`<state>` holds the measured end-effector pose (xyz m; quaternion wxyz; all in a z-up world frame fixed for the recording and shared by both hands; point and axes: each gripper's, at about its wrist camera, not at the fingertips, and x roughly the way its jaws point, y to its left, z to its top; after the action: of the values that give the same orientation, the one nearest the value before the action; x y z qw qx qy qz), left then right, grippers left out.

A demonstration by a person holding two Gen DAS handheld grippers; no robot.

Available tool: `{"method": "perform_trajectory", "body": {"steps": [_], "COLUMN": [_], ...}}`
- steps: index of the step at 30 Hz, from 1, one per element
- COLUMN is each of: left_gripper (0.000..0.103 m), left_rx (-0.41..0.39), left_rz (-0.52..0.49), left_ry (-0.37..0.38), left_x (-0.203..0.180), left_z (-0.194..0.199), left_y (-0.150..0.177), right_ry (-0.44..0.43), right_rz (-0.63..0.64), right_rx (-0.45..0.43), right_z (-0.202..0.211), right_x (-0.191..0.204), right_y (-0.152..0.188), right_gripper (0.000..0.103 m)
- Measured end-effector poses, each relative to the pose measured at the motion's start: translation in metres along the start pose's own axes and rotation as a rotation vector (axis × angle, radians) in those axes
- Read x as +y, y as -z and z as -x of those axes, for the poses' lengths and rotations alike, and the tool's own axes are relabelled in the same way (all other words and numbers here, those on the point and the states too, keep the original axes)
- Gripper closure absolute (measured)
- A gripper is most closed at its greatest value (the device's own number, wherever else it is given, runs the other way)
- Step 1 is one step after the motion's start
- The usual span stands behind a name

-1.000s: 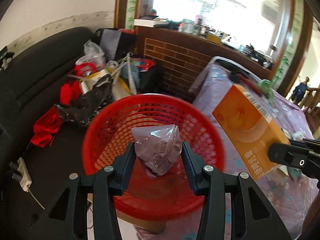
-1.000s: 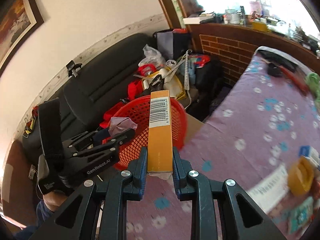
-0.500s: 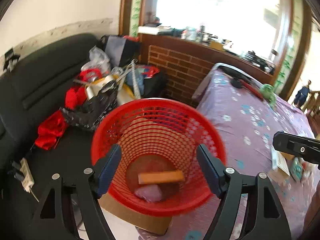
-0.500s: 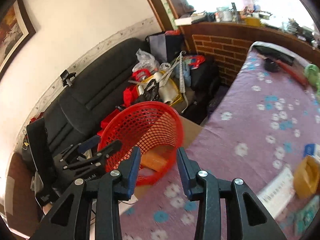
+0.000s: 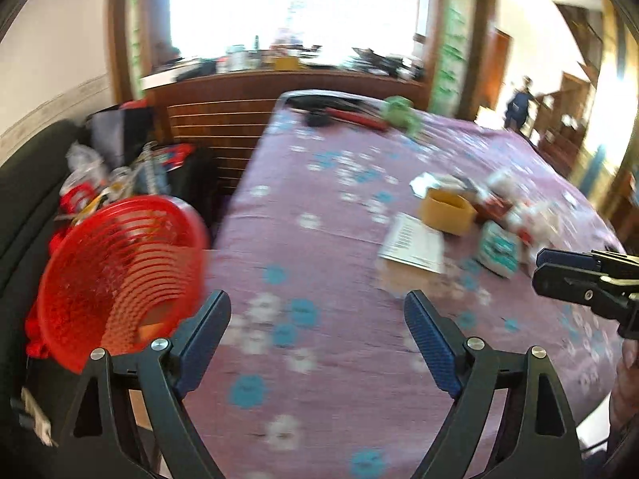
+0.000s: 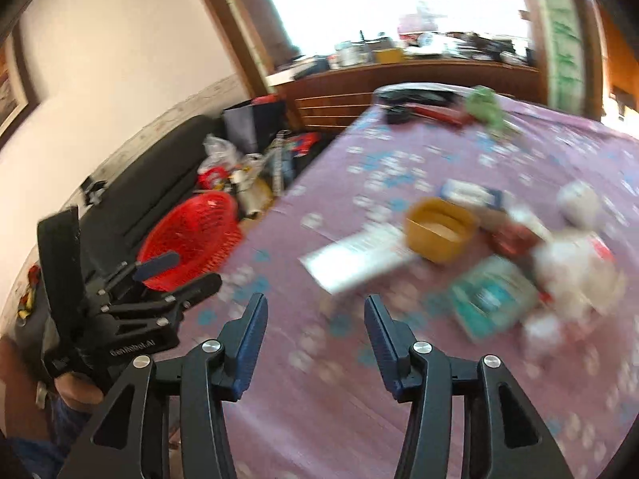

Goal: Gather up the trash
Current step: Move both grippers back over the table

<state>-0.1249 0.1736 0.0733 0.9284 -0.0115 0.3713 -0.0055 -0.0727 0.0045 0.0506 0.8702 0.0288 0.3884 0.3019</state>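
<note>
Clutter lies ahead of the left gripper (image 5: 317,319) in the left wrist view: its jaws have just been opening and stand wide apart with only the purple flowered tablecloth (image 5: 319,239) between them, nothing held; the red mesh basket (image 5: 116,275) sits off the table's left edge, close beside the left finger, with something orange low inside it; farther along the cloth, well apart from the fingers, lie a white printed sheet (image 5: 413,241), a yellow tape roll (image 5: 447,207), a teal packet (image 5: 499,247) and a blurred heap of red and white wrappers (image 5: 523,211); the right gripper (image 5: 579,279) juts in at the right edge, over the cloth near the packet; a black sofa (image 5: 24,183) piled with bags fills the left side; all of it is smeared by motion;

right wrist view: the right gripper (image 6: 315,333) has also just been opening, its jaws parted about halfway and empty, bare cloth between them; the sheet (image 6: 355,253), tape roll (image 6: 439,229) and teal packet (image 6: 493,299) lie just beyond the fingertips; this view alone shows the left gripper (image 6: 175,271) from the side with a hand (image 6: 76,391) under it, a white crumpled lump (image 6: 575,275) at the right, and the basket (image 6: 191,235) behind that gripper, its contents hidden
</note>
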Motion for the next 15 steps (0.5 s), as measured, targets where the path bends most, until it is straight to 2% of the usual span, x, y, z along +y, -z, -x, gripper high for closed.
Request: {"method": "perform_trajectory", "body": {"steps": [8, 12, 15], "left_gripper": [0.009, 0.009, 0.009], "left_rx": [0.074, 0.134, 0.183], "left_rz": [-0.156, -0.222, -0.224], "left_ry": [0.004, -0.042, -0.082], "left_x": [-0.055, -0.072, -0.075], "left_z": [-0.032, -0.061, -0.084], "left_y": [-0.012, -0.027, -0.035], "right_ry": [0.056, 0.058, 0.063], "right_rz": [-0.082, -0.108, -0.123], "right_rx": [-0.009, -0.033, -0.054], "right_z": [0.023, 0.032, 0.040], "right_x": [-0.047, -0.057, -0.065], "right_y": [0.027, 0.029, 0.031], "right_gripper": [0.047, 0.046, 0.045]}}
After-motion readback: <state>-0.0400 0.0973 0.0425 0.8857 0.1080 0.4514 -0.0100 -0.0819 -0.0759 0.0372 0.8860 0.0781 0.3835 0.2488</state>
